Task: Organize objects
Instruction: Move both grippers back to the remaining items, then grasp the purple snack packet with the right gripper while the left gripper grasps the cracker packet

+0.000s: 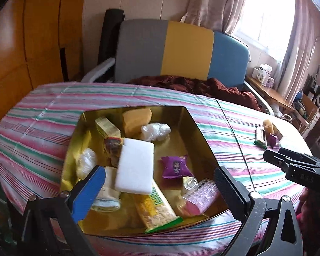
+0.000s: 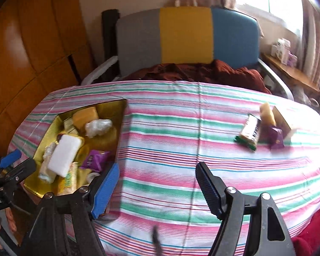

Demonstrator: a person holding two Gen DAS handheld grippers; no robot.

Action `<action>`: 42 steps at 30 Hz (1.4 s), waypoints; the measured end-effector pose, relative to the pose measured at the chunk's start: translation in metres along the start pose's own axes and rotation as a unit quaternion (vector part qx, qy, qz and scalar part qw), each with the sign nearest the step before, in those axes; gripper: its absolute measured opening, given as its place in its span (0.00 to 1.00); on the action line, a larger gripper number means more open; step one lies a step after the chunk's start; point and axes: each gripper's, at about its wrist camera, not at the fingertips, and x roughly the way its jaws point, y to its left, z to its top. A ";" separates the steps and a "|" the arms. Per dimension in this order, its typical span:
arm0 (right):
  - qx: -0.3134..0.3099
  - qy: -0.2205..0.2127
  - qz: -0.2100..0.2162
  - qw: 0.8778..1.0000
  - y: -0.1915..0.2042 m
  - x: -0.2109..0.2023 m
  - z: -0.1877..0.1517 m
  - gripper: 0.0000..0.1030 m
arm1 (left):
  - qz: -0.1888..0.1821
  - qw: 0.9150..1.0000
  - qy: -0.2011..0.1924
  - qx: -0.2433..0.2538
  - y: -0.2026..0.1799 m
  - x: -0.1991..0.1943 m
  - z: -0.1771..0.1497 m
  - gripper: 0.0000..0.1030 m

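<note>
- While our left gripper point(image 1: 160, 183) hovers over the gold tray point(image 1: 187, 115), its jaws stand wide with nothing clamped; the white sponge point(image 1: 135, 166) lies directly beyond the fingertips, between them.
- Just ahead of its right finger we see the purple snack packet point(image 1: 176, 166) and the pink hair roller point(image 1: 199, 198); the green-edged cracker pack point(image 1: 154, 209) sits between the fingers, under the sponge.
- Our right gripper point(image 2: 157, 181) is spread wide too, empty, over bare striped cloth point(image 2: 170, 128), with the tray just off its left finger.
- Well ahead and to the right of that gripper, a small cluster waits on the cloth: a green-ended wrapper point(image 2: 248, 134), a purple packet point(image 2: 276, 137), a yellow block point(image 2: 267, 111) and a box point(image 2: 284, 120).
</note>
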 end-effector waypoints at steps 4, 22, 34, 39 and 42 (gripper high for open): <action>0.022 0.011 -0.009 1.000 -0.026 0.004 0.000 0.73 | -0.015 1.000 0.012 0.003 -0.009 0.009 0.003 0.99; 0.186 0.059 -0.047 0.980 -0.208 0.011 0.033 0.71 | -0.100 0.990 0.027 0.098 -0.092 0.039 0.029 0.99; 0.173 0.114 -0.095 0.974 -0.283 0.095 0.048 0.51 | -0.134 0.979 0.069 0.134 -0.143 0.079 0.037 0.99; 0.164 0.110 -0.095 0.976 -0.294 0.117 0.050 0.50 | -0.145 0.976 0.084 0.142 -0.162 0.096 0.041 0.99; 0.162 0.114 -0.096 0.976 -0.299 0.126 0.047 0.33 | -0.147 0.973 0.090 0.156 -0.180 0.109 0.045 0.99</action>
